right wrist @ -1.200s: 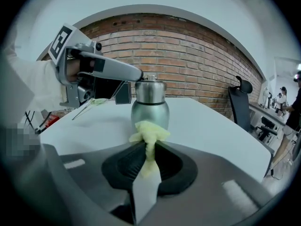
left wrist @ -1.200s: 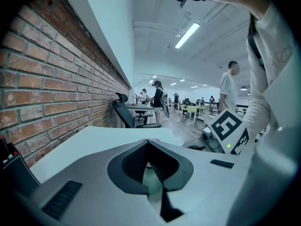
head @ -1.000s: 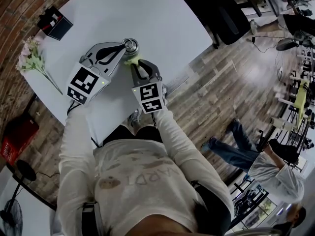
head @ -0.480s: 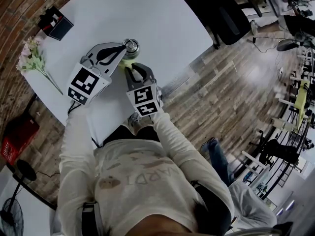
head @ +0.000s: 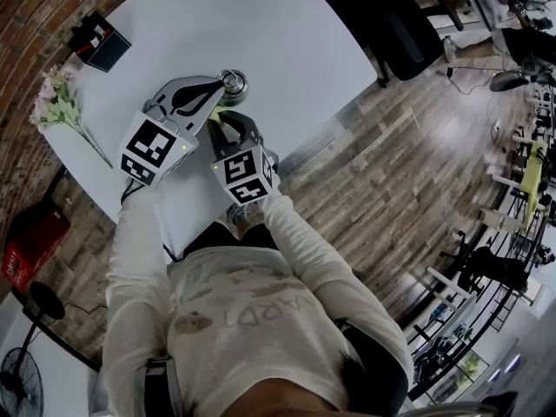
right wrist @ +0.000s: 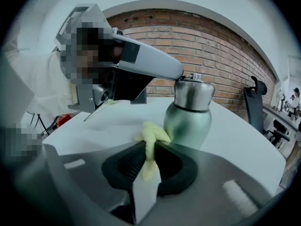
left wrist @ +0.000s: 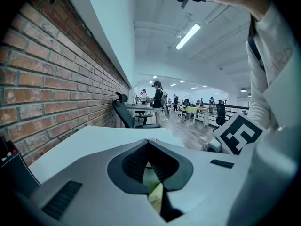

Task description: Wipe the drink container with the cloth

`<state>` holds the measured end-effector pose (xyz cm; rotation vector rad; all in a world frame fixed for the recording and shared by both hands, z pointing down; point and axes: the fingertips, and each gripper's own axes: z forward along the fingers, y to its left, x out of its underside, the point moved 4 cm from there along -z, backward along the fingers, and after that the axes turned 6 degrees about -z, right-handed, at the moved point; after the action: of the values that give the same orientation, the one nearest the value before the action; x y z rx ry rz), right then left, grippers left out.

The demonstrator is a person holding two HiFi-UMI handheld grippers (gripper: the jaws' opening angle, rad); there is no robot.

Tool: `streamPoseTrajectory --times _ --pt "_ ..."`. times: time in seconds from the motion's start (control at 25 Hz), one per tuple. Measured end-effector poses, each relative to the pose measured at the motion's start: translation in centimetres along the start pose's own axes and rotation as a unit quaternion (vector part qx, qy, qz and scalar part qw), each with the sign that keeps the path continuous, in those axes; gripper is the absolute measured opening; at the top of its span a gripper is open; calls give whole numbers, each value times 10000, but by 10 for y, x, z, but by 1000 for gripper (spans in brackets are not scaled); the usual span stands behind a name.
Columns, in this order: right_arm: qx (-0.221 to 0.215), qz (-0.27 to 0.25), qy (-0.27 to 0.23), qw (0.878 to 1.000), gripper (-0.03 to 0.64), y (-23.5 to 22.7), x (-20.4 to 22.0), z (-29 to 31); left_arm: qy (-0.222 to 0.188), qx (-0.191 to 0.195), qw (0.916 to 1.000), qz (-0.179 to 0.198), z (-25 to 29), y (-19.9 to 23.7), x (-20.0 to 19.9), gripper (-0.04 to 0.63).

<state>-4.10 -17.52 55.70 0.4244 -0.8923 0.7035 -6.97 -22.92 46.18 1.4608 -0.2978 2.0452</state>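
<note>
The drink container [right wrist: 190, 114] stands upright on the bench [head: 287, 33]. The left hand-held gripper [left wrist: 148, 144], jaws closed at its cap, apparently steadies it. The right hand-held gripper [right wrist: 149, 149] is clamped on the cloth [right wrist: 153, 134], presenting it to the container's lower wall for wiping.

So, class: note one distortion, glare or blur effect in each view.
Head view: fisheye curves the white table. Left gripper view: corners vignetted black, the ceiling strip light glares. Right gripper view: the brick wall bows into an arch; highlights streak the silvery-green metal bottle behind the yellow cloth.
</note>
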Motion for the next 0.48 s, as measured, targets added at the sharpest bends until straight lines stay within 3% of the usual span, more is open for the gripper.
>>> streamPoseTrajectory --times 0.48 --pt "272 194 -30 9994 72 -16 11 -28 -2 -160 9998 86 0 -4 0 3"
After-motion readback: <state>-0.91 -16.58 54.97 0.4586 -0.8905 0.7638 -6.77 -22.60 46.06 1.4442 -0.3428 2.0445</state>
